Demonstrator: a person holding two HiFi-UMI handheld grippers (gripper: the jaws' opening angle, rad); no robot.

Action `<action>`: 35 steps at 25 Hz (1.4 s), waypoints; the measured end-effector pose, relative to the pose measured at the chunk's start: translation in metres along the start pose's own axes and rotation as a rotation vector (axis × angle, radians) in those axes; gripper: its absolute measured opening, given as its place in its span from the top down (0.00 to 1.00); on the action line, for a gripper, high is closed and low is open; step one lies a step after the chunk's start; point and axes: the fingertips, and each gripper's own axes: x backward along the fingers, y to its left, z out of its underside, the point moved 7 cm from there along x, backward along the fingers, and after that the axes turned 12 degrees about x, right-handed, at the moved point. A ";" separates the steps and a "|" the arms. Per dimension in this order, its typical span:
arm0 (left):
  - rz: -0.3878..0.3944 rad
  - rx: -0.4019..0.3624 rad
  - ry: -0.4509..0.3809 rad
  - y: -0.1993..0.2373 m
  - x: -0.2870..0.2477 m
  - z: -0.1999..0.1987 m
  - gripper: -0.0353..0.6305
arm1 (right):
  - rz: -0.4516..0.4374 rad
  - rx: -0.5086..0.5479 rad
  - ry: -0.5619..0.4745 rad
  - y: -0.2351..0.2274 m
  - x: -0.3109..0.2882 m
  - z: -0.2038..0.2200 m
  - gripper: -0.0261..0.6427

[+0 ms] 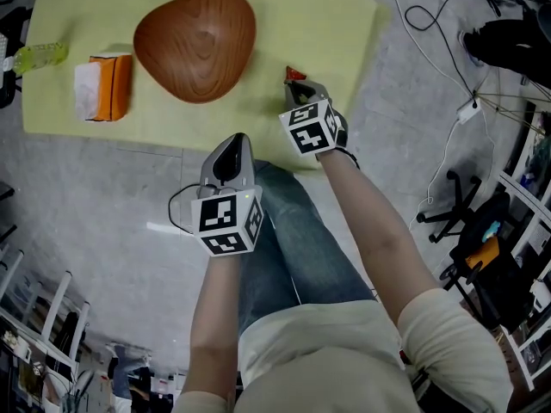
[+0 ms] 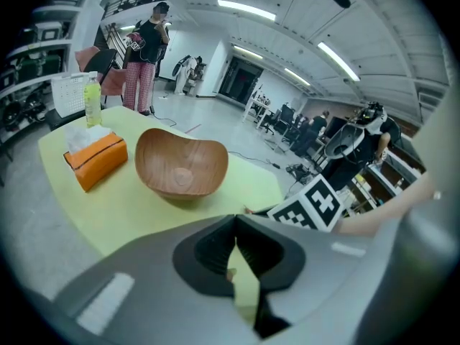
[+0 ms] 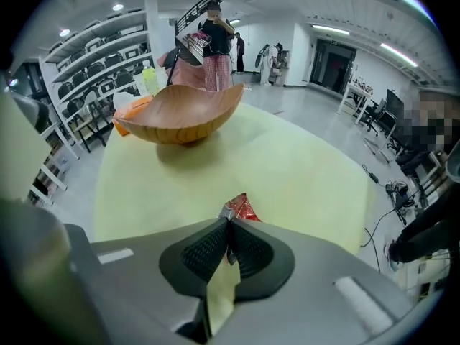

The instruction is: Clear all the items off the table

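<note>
Counting one bowl (image 1: 196, 43), one box (image 1: 105, 86), one bottle (image 1: 39, 56), maybe one wrapper (image 3: 243, 208)

On the bench (image 1: 327, 24), the bowl (image 1: 196, 43) sits near the middle, with the tissue box (image 1: 103, 86) just to its left and the bottle (image 1: 39, 56) beyond that, at the bench's left edge. Right of the bowl, near the front edge, the wrapper (image 1: 294, 74) lies on the bench, nipped between the jaws of the right gripper (image 1: 298, 87). The left gripper (image 1: 232, 144) hangs off the bench, before its front edge, above the floor (image 1: 86, 213).
</note>
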 end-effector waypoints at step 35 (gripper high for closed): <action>-0.034 -0.007 -0.118 -0.027 0.129 -0.043 0.93 | 0.004 -0.012 -0.183 0.028 0.191 -0.062 0.94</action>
